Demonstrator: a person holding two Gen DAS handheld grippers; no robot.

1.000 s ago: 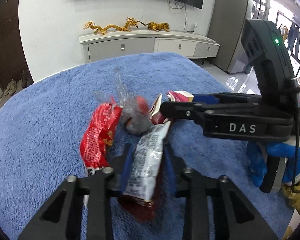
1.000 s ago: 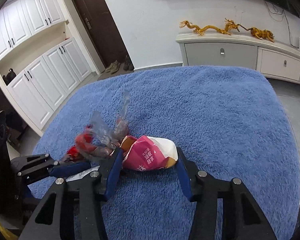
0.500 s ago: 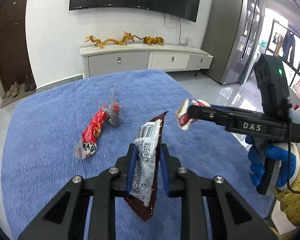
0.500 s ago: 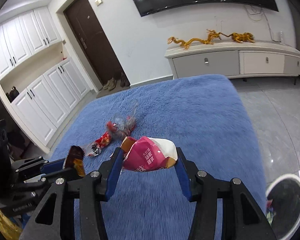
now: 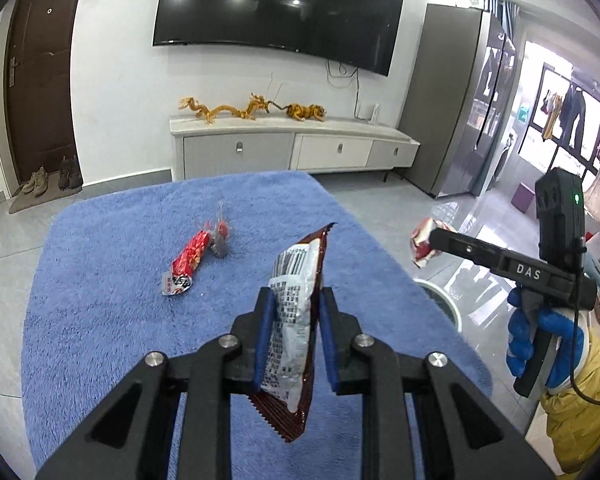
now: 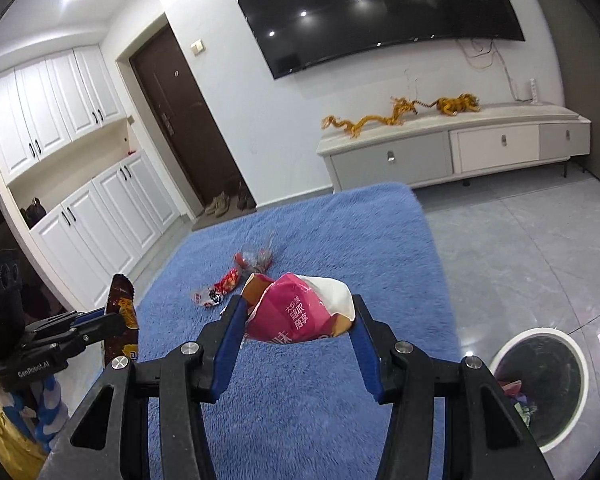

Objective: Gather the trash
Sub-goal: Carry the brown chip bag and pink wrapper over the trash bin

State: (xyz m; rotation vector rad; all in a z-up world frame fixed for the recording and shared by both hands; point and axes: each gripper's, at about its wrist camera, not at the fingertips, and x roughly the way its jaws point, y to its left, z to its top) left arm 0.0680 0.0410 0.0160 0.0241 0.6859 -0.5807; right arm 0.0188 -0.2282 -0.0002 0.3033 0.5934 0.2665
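While both wrappers hang clear of the blue rug (image 5: 100, 280), each hand-held gripper is clamped on one piece of trash. The left hand-held gripper (image 5: 294, 322) pinches a dark-red foil wrapper (image 5: 296, 328) between its blue pads, silver printed side facing the camera, the bag standing nearly upright with its serrated end hanging below the fingers. The right hand-held gripper (image 6: 298, 320) grips a crumpled pink-and-white packet (image 6: 300, 308) across its width, jaws about half apart around it.

On the rug, well apart from both grippers, lie a red snack wrapper (image 5: 186, 262) and, touching its far end, a wad of clear plastic (image 5: 220, 232).

To the right of the rug, on the grey tile floor, stands a round white bin (image 6: 540, 384) with a dark liner and some coloured scraps inside. A blue-gloved hand (image 5: 540, 340) grips the right gripper's handle in the left view.
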